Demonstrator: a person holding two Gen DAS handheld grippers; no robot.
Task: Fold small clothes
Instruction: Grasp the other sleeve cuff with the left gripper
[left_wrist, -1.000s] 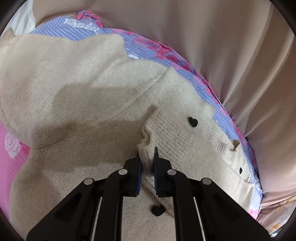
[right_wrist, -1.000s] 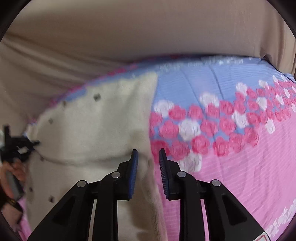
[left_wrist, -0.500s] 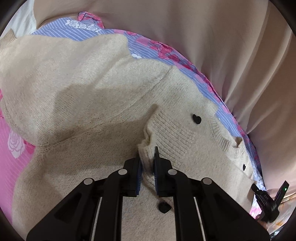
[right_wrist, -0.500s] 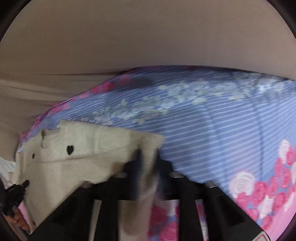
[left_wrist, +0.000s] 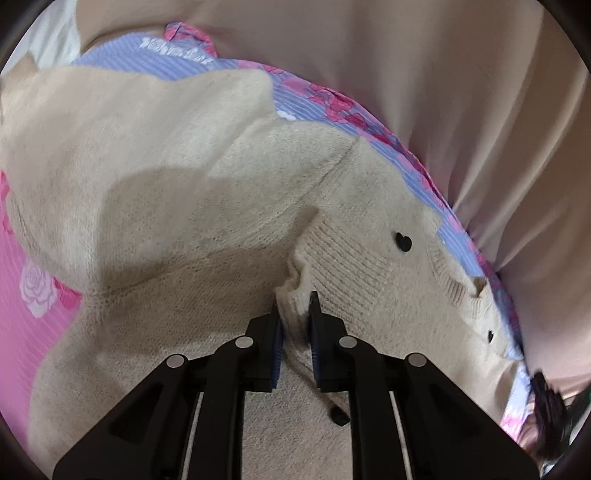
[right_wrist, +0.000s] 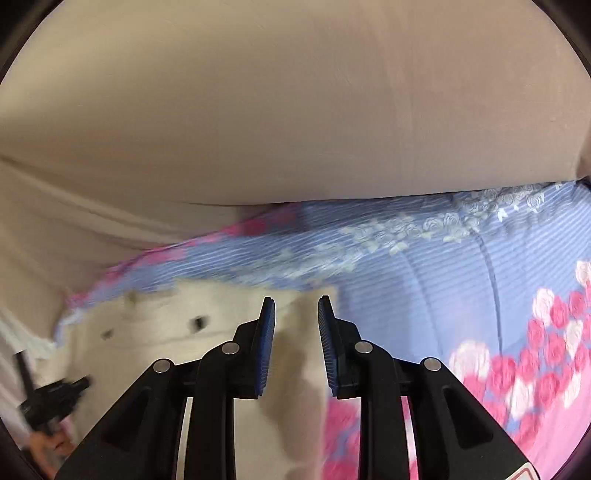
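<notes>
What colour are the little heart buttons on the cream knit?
Black. The heart buttons on the cream cardigan show best in the left wrist view.
</notes>
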